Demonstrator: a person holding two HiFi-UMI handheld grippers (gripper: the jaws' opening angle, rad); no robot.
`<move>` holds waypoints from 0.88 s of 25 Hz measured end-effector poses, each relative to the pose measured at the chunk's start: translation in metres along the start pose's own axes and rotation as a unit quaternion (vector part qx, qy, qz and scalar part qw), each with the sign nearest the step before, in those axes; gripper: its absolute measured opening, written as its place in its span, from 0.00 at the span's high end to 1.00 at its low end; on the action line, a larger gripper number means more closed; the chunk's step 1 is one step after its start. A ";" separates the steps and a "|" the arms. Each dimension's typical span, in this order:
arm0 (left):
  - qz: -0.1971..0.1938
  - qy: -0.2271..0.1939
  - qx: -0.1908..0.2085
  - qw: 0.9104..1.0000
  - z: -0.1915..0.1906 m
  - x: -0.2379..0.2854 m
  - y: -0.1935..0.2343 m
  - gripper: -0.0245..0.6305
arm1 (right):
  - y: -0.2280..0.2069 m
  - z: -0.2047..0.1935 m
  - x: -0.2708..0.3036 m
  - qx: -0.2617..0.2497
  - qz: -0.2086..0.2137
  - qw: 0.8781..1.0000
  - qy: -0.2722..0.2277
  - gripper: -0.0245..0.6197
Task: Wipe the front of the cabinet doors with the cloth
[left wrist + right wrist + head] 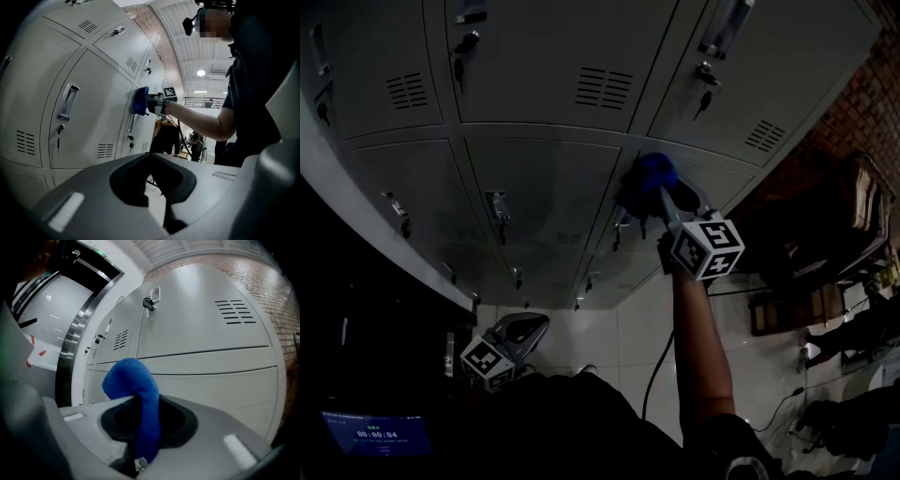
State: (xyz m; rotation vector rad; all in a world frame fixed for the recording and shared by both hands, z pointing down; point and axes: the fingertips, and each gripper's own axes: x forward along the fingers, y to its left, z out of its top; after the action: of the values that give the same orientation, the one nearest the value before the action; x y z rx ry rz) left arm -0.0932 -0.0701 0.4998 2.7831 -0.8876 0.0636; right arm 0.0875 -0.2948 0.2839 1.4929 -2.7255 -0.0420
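A grey bank of locker doors (544, 187) fills the head view. My right gripper (661, 192) is shut on a blue cloth (652, 173) and holds it against a door near a handle and lock. In the right gripper view the blue cloth (136, 394) bulges up out of the closed jaws of the right gripper (145, 437), with the grey doors (201, 333) just ahead. My left gripper (530, 326) hangs low, away from the lockers, shut and empty. The left gripper view shows the left gripper (154, 187), the doors (93, 108) and the cloth (139, 101) from the side.
Each door has a handle, a key lock (703, 98) and vent slots. A brick wall (862, 103) and dark furniture (853, 225) stand at the right. White floor tiles (609, 337) lie below, crossed by a cable (656, 366). A small screen (380, 436) glows bottom left.
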 end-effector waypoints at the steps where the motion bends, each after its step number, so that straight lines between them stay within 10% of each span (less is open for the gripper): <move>1: -0.001 0.002 0.000 1.000 -0.001 0.002 0.000 0.96 | -0.006 -0.001 -0.003 0.001 -0.005 1.000 0.001 0.84; 22: -0.040 0.021 0.009 0.999 -0.002 0.039 -0.018 0.96 | -0.170 -0.015 -0.102 0.017 -0.170 0.985 0.002 0.84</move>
State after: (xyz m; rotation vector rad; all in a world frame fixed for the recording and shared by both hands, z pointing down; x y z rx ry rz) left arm -0.0504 -0.0774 0.5027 2.8195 -0.7684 0.1157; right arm 0.2857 -0.3006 0.2904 1.9455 -2.4461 0.0004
